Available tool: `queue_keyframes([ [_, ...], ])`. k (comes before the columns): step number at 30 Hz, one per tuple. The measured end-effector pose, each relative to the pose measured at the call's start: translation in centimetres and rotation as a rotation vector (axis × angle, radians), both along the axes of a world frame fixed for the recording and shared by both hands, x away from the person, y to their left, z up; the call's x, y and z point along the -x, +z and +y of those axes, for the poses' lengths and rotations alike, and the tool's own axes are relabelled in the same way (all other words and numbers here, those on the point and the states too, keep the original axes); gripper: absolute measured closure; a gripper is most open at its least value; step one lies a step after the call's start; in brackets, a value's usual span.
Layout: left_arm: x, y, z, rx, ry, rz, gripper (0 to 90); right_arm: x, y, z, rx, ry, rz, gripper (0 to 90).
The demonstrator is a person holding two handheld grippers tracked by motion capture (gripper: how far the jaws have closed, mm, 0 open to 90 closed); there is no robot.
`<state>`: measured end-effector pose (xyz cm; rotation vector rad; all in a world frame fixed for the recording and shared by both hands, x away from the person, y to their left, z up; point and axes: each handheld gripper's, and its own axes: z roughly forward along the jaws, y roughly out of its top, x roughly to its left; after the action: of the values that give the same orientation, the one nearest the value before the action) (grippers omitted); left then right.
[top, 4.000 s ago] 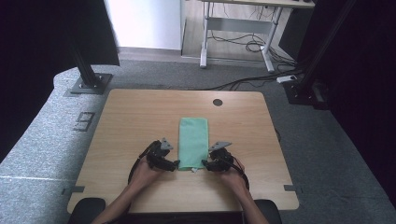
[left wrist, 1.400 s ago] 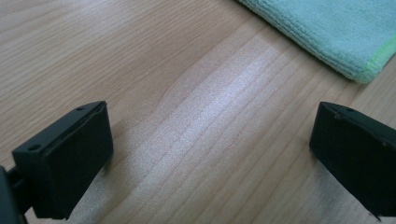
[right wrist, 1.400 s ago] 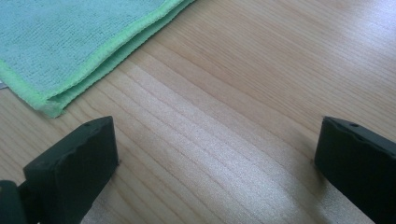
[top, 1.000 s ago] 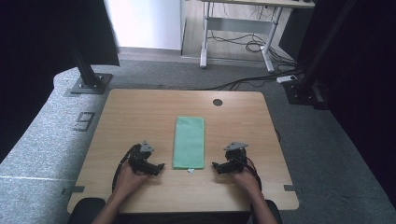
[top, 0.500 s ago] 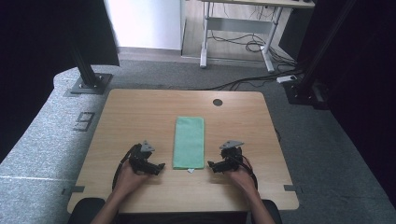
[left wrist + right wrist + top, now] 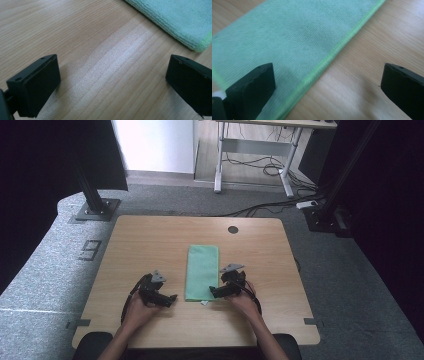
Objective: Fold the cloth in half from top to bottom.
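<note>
A light green folded cloth (image 6: 202, 271) lies lengthwise in the middle of the wooden table (image 6: 150, 240). My left gripper (image 6: 170, 299) rests on the table just left of the cloth's near corner, open, with bare wood between its jaws; the cloth (image 6: 180, 22) shows at the upper right of the left gripper view. My right gripper (image 6: 214, 293) sits at the cloth's near right corner, open. In the right gripper view the cloth's hemmed edge (image 6: 324, 62) runs between the jaws, one jaw over the cloth (image 6: 287, 37) and one over wood.
A round cable hole (image 6: 233, 229) is at the table's far edge. A small white tag (image 6: 203, 303) pokes out at the cloth's near edge. Black stands (image 6: 92, 200) and a desk frame (image 6: 250, 150) with cables stand on the floor beyond.
Four seconds ago both grippers were at the cloth's near end. They then drew apart to the sides. In the last second the right gripper has moved back left to the cloth's near right corner.
</note>
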<state>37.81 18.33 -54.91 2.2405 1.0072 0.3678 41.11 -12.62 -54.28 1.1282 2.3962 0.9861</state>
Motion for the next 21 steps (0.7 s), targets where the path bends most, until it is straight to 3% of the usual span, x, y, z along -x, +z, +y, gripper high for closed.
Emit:
queue_keyframes([
  [7,-0.1,0.0,-0.1,0.001,0.008,0.000,0.0,-0.1,-0.5,0.8,0.063,0.029,-0.017,0.0],
  [15,-0.7,0.3,-0.6,-0.010,0.021,0.018,0.3,1.2,-0.7,0.5,0.030,0.039,0.001,2.7],
  [21,-2.0,1.5,-1.4,0.015,0.023,-0.018,0.3,2.0,-0.7,0.2,0.018,0.043,0.018,2.7],
])
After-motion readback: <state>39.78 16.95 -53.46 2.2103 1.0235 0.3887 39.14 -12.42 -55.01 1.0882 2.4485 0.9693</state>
